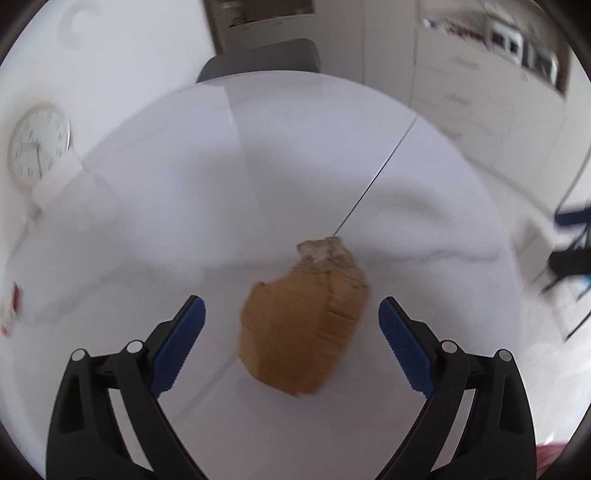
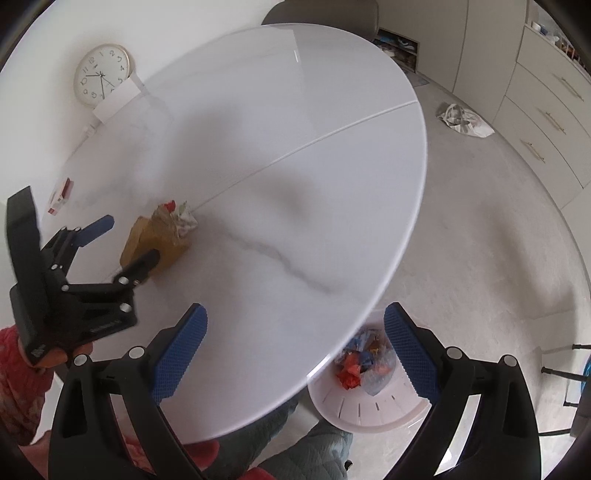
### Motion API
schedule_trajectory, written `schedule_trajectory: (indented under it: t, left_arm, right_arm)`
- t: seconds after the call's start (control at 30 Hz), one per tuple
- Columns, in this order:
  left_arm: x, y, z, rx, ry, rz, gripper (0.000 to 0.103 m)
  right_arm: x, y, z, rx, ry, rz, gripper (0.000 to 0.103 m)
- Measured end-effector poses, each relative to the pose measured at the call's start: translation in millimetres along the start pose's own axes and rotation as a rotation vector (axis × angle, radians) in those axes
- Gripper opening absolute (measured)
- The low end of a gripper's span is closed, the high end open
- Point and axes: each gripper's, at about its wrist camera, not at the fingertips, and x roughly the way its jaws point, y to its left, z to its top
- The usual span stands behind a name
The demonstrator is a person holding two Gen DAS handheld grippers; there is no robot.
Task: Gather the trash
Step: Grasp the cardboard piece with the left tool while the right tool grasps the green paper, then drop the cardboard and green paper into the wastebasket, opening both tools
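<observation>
A crumpled brown paper bag (image 1: 306, 325) lies on the white marble table (image 1: 258, 166), stuffed with wrappers at its far end. My left gripper (image 1: 291, 314) is open, its blue pads on either side of the bag, not touching it. In the right wrist view the bag (image 2: 147, 236) lies at the left with the left gripper (image 2: 127, 236) around it. My right gripper (image 2: 295, 325) is open and empty above the table's near edge. A white bin (image 2: 373, 406) holding colourful wrappers (image 2: 354, 365) stands on the floor under that edge.
A small red and white box (image 2: 61, 195) lies at the table's left edge. A clock (image 2: 101, 75) leans on the wall behind the table. A chair (image 2: 321, 13) stands at the far side. A crumpled white bag (image 2: 463, 120) lies on the floor near the drawers (image 2: 546, 122).
</observation>
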Motion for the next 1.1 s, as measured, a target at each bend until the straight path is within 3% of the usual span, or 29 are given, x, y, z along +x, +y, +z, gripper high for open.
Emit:
schedule_trajectory:
  t: [0.13, 0.23, 0.27, 0.37, 0.43, 0.6, 0.83, 0.9, 0.97, 1.0, 1.1]
  left_arm:
    - [10, -9, -5, 0.173, -0.02, 0.01, 0.091]
    - [12, -4, -6, 0.208, -0.025, -0.046, 0.069]
    - [13, 1, -5, 0.198, -0.02, -0.066, 0.059]
    - [15, 19, -9, 0.136, -0.001, -0.117, 0.048]
    - [15, 29, -11, 0.106, 0.007, -0.136, 0.046]
    - [12, 47, -17, 0.03, 0.027, -0.167, 0.044]
    - [-7, 74, -34, -0.127, 0.05, -0.144, 0.044]
    - [-12, 82, -39, -0.183, 0.061, -0.118, 0.044]
    - [-16, 88, -44, -0.222, 0.068, -0.097, 0.044]
    - [-19, 91, -47, -0.245, 0.07, -0.085, 0.044]
    - [-26, 94, -52, -0.29, 0.074, -0.079, 0.044]
  right_arm:
    - [7, 6, 9, -0.022, 0.009, 0.004, 0.096]
    - [11, 12, 12, -0.031, 0.016, 0.018, 0.096]
    - [13, 15, 14, -0.038, 0.016, 0.028, 0.096]
    - [18, 24, 19, -0.068, 0.013, 0.051, 0.096]
    - [24, 33, 26, -0.099, 0.011, 0.061, 0.095]
    - [48, 59, 47, -0.146, 0.023, 0.138, 0.082]
    - [92, 110, 74, -0.217, 0.062, 0.178, 0.072]
    - [101, 121, 78, -0.227, 0.075, 0.169, 0.064]
    - [108, 129, 80, -0.238, 0.084, 0.144, 0.041]
    - [109, 130, 79, -0.241, 0.089, 0.138, 0.036]
    - [105, 131, 78, -0.244, 0.086, 0.129, 0.029]
